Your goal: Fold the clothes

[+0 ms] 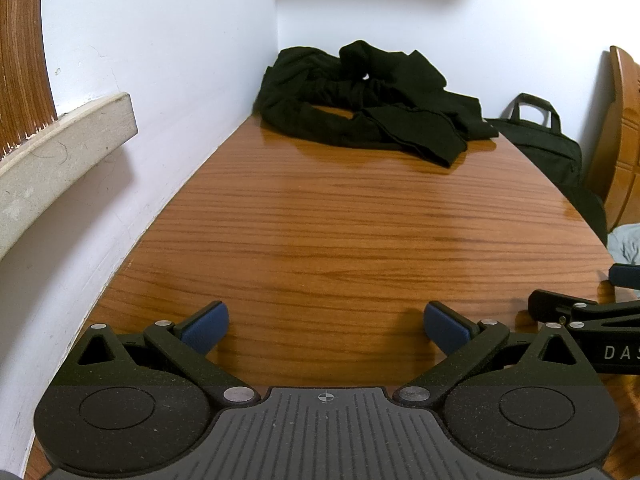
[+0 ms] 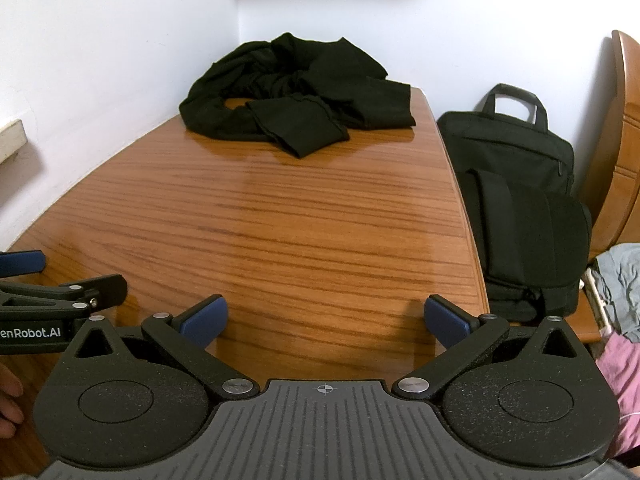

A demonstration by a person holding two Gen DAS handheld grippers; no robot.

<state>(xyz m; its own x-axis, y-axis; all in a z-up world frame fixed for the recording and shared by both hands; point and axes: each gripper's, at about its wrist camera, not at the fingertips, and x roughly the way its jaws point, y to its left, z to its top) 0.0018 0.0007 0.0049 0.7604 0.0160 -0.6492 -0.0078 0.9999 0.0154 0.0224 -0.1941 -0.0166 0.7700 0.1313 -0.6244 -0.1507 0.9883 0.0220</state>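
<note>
A crumpled black garment [image 1: 372, 100] lies in a heap at the far end of the wooden table [image 1: 340, 232], close to the wall corner; the right wrist view shows the garment [image 2: 300, 96] from slightly right. My left gripper [image 1: 326, 326] hovers low over the near end of the table, open, nothing between its blue pads. My right gripper [image 2: 326, 322] is beside it, also open and empty. Each gripper shows at the edge of the other's view: the right one [image 1: 592, 312], the left one [image 2: 48, 296]. Both are far from the garment.
White walls border the table on the left and at the back. A stone ledge [image 1: 60, 148] juts from the left wall. A black bag [image 2: 520, 200] stands off the table's right edge, with a wooden headboard [image 2: 624, 140], grey cloth [image 2: 620, 280] and pink cloth [image 2: 624, 376] nearby.
</note>
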